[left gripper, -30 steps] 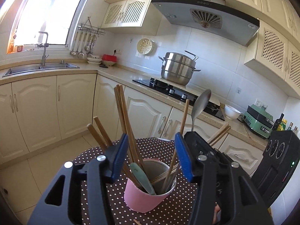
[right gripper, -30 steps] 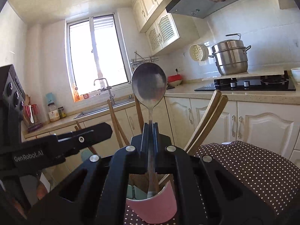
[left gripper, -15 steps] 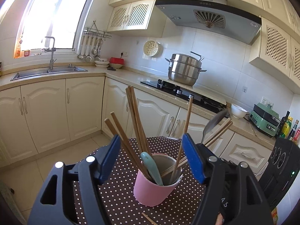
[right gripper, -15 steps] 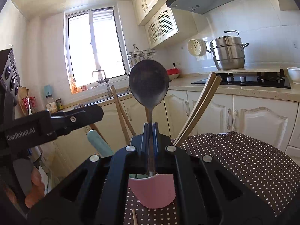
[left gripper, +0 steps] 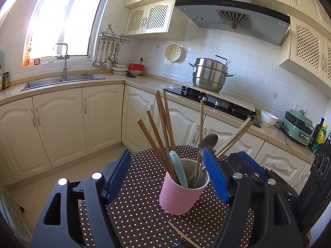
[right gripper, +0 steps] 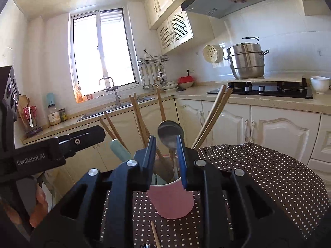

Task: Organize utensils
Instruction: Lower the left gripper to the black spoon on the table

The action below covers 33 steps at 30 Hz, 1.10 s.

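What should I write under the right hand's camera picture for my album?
The right gripper has just let go of the metal spoon, now standing in the pink cup with the chopsticks.

Two black handheld grippers with blue pads

The left gripper (left gripper: 167, 175) and right gripper (right gripper: 165, 161) share one build: matte black moulded frames with triangular cut-outs, round silver screws at the pivots, and flat blue ribbed pads (left gripper: 215, 175) lining the fingers. White "GenRobot.AI" lettering (right gripper: 31, 159) marks the left one's side. Fingers (right gripper: 39, 206) of a hand wrap its handle.
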Available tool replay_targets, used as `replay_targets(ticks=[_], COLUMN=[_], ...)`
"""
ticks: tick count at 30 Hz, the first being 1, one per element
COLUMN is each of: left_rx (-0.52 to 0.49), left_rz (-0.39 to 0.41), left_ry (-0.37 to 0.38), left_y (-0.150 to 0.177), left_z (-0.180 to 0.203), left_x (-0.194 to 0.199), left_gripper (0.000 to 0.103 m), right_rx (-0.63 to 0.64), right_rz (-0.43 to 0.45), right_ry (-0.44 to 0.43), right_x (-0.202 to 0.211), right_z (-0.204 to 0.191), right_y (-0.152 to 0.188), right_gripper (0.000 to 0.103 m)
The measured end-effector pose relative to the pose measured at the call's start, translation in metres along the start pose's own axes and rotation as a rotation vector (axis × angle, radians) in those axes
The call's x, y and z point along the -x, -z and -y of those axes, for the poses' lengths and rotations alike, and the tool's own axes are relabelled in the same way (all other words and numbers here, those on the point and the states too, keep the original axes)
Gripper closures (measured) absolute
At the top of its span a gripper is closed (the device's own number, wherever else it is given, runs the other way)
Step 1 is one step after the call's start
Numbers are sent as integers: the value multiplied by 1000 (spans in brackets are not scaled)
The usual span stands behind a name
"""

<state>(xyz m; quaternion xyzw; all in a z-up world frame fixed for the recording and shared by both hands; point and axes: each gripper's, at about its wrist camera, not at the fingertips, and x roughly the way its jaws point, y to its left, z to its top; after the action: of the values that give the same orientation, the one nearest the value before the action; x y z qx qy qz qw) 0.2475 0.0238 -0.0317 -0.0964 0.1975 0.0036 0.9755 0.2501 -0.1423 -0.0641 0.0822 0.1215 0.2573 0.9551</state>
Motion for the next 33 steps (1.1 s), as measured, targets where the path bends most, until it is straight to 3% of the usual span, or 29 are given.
replay_targets(ticks=[13,15,17,19,24,30,33], left_rx=[-27,-31,-32,-31,-1,70,89], left_rz=[18,10,-13,-42,-175,-382,-457], left_ry=[-14,-13,-16,-13,-5,-22,-33], left_y=[11,14,20,27,51,87,102], left_z=[3,5,5,4,1,-12,-15], left_x=[50,56,60,62,56,34,27], left_gripper=[29,28,27,27,27,27,27], right_rx=[16,22,31,42,65,83,112], right_rz=[1,-14,-31,-53,-189,-487,-595], right_ry=[-3,1,4,12,34,69,82], right_x=[44,50,57,62,62,39,30], right_z=[-18,-21,-23,-23,-19,-4,-1], right_y=[-6,-5,-1,3,22,63,84], right_gripper=[81,74,59,59,59,57,57])
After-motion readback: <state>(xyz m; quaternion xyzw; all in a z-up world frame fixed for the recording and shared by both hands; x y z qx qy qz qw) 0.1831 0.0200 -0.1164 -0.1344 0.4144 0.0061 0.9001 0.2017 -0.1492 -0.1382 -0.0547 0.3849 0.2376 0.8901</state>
